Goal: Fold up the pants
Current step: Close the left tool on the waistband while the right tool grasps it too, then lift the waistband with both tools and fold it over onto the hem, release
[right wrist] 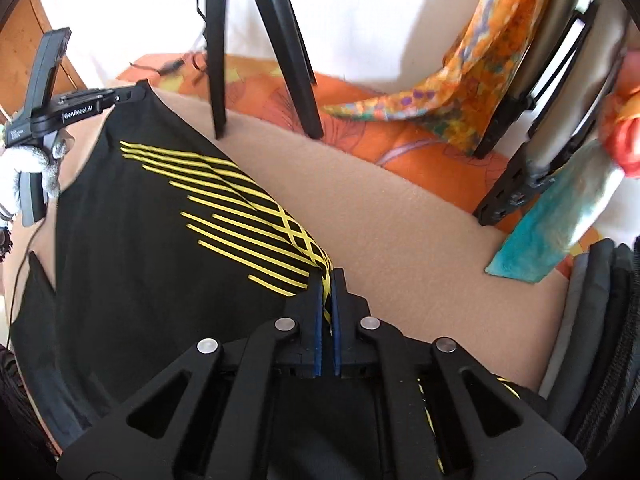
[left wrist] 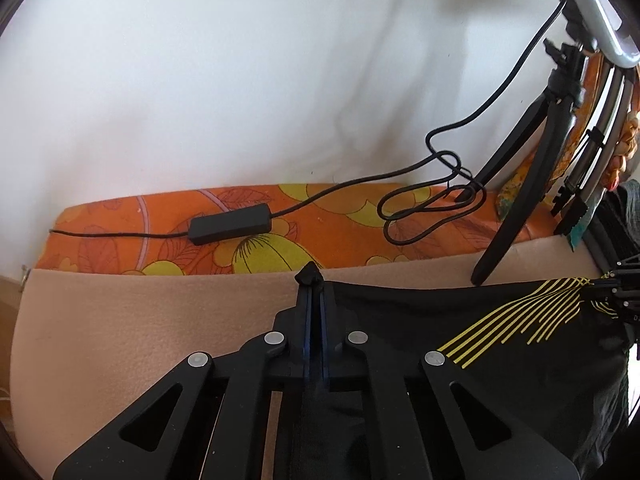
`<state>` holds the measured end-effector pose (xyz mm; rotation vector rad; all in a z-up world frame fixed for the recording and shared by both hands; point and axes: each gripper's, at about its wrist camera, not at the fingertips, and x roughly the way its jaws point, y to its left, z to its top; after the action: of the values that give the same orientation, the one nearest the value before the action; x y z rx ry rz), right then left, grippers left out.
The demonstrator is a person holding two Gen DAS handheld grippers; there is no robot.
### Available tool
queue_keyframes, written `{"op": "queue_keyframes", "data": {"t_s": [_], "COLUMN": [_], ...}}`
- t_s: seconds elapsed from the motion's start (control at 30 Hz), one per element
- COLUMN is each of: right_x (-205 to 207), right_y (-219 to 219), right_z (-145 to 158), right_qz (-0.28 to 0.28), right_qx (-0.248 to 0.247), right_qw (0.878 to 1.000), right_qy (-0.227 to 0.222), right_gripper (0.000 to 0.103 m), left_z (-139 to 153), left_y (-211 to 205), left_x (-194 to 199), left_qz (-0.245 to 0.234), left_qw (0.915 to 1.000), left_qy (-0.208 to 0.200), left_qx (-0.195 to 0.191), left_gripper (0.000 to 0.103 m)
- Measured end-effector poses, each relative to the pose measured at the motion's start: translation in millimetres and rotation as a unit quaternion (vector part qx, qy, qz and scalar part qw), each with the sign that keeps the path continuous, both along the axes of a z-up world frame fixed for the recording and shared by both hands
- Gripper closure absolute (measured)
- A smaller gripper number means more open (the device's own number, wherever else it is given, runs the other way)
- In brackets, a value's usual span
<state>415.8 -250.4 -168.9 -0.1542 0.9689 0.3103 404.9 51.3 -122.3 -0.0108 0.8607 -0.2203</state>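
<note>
The black pants (right wrist: pixel 144 264) with yellow stripes (right wrist: pixel 240 216) are stretched taut over the beige felt pad (right wrist: pixel 400 224). My left gripper (left wrist: pixel 314 280) is shut on one far corner of the pants (left wrist: pixel 500 348), with a tuft of black cloth poking past the fingertips. My right gripper (right wrist: pixel 329 276) is shut on the other corner, at the yellow criss-cross print. In the right wrist view the left gripper (right wrist: pixel 132 94) shows at the upper left, held by a gloved hand. In the left wrist view the right gripper (left wrist: pixel 608 280) shows at the right edge.
Black tripod legs (right wrist: pixel 218 60) stand on the pad's far edge just beyond the pants. A black cable with an inline box (left wrist: pixel 230 224) lies on the orange floral sheet (left wrist: pixel 320 220) by the white wall. A metal rack with coloured cloths (right wrist: pixel 520 80) stands at the right.
</note>
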Motion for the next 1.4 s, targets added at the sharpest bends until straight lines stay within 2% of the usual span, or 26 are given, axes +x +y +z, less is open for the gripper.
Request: {"op": "queue_keyframes", "data": {"t_s": [0.3,0.43,0.73,0.83,1.0,1.23,1.4], "right_x": [-58,-94,-186,-221,-280,-339,-363], "right_y": [6,13,38,51,72,94,103], "right_z": [56,75,103,100,87,42,5], "right_qz": [-0.001,0.007,0.024,0.031,0.043,0.061,0.072], "right_qx": [-0.001,-0.012,-0.026,-0.029,-0.035,-0.06,-0.083], "right_qw": [0.998,0.996,0.991,0.989,0.987,0.986,0.985], "right_qy": [-0.065,-0.088,-0.13,-0.14,-0.151,-0.143,-0.131], "right_gripper": [0.1,0.1,0.1,0.1,0.1,0.1,0.1], "left_z": [42,57,83,83,66,30,5], "left_y": [35,27,31,32,34,28,29], "left_x": [-59,-89,-190,-225,-281,-336,-354], "left_qz": [0.002,0.002,-0.006,-0.004,-0.009,-0.021,-0.022], "left_qw": [0.9986,0.9978,0.996,0.9954,0.9962,0.9981,0.9991], "left_qy": [-0.046,-0.06,-0.085,-0.091,-0.083,-0.058,-0.035], "left_qx": [-0.027,-0.028,-0.025,-0.031,-0.027,-0.003,-0.012], "left_gripper": [0.101,0.101,0.101,0.101,0.101,0.101,0.101]}}
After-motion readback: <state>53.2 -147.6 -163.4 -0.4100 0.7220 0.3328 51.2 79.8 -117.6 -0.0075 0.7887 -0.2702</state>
